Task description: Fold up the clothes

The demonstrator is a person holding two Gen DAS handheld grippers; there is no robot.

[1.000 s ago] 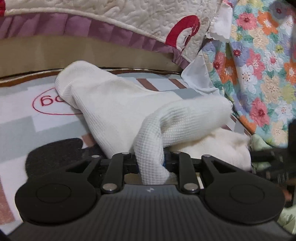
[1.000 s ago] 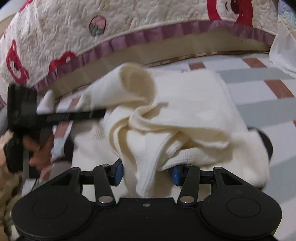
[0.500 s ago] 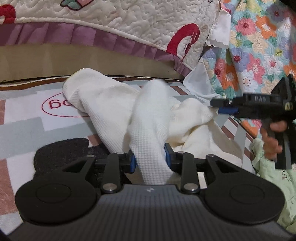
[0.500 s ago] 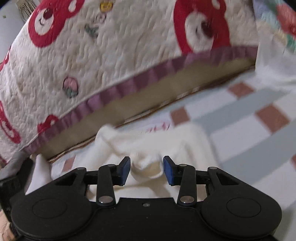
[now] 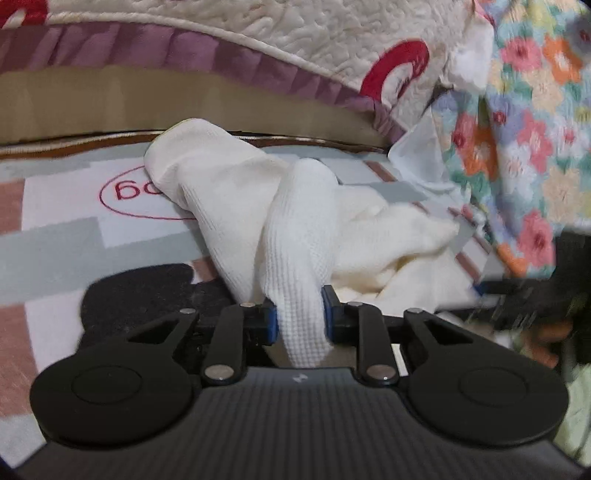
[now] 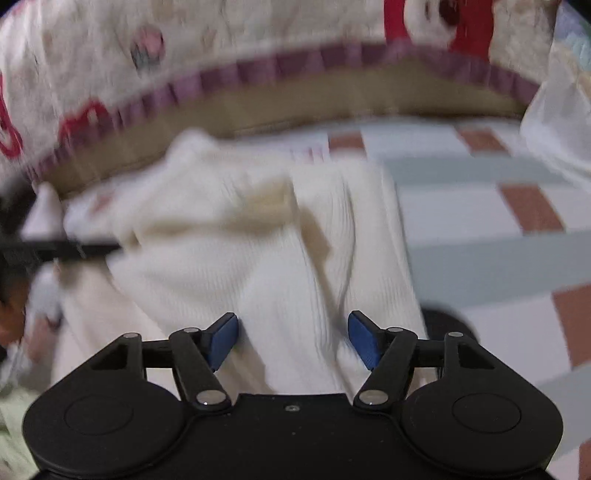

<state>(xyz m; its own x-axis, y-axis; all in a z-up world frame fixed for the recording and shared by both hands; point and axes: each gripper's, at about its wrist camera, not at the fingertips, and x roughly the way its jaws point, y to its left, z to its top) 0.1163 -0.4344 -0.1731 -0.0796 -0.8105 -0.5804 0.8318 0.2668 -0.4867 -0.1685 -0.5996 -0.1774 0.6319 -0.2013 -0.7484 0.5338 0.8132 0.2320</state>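
Cream garment (image 5: pixel 236 206) pinched in left gripper (image 5: pixel 300 319), beneath parted right gripper (image 6: pixel 292 339).

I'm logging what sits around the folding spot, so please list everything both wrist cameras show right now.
cream knit garment: one, off-white, crumpled on the mat.
play mat: one, grey, white and terracotta blocks with a red oval print and a dark patch, under the garment.
quilted cover: one, cream with red motifs and a purple frill, hanging behind the mat.
floral quilt: one, many-coloured flowers, at the right of the left wrist view.
white cloth: one, beside the floral quilt.
left gripper: black with blue pads, clamped on a fold of the garment.
right gripper: black with blue pads, jaws apart over the garment.
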